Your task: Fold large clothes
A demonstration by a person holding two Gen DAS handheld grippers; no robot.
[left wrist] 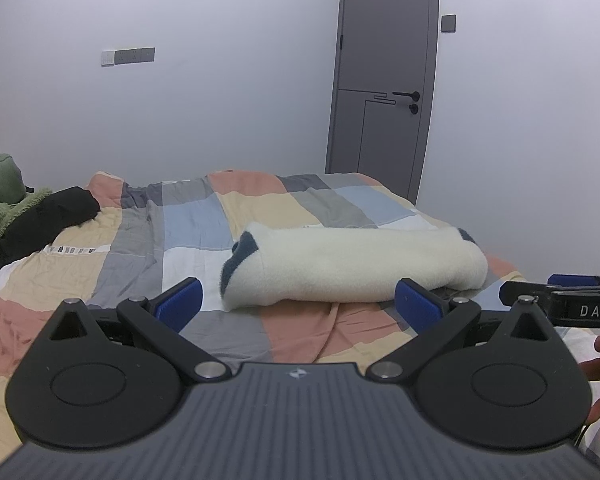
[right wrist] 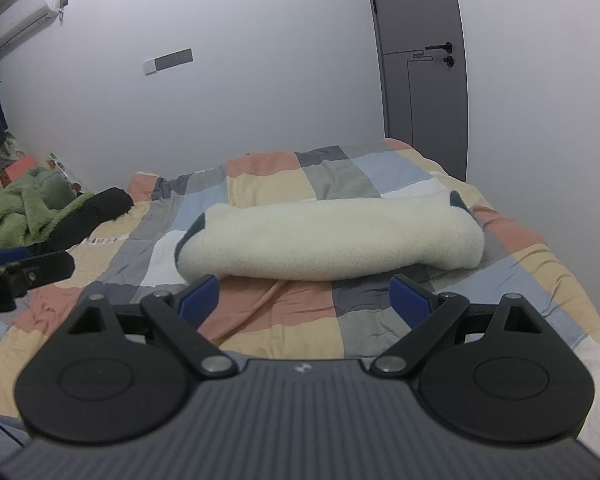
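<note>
A cream fleece garment with dark teal trim (left wrist: 348, 266) lies folded into a thick bundle on the patchwork bed; it also shows in the right wrist view (right wrist: 328, 240). My left gripper (left wrist: 298, 302) is open and empty, held just short of the bundle's near edge. My right gripper (right wrist: 304, 298) is open and empty, also just in front of the bundle. The right gripper's side shows at the right edge of the left wrist view (left wrist: 560, 300), and the left gripper's side shows at the left edge of the right wrist view (right wrist: 24, 270).
The bed has a checked quilt (left wrist: 180, 232) of peach, grey, blue and yellow. A green fleece (right wrist: 28, 208) and a black garment (right wrist: 96, 210) lie heaped at the far left. A grey door (left wrist: 384, 76) and white wall stand behind the bed.
</note>
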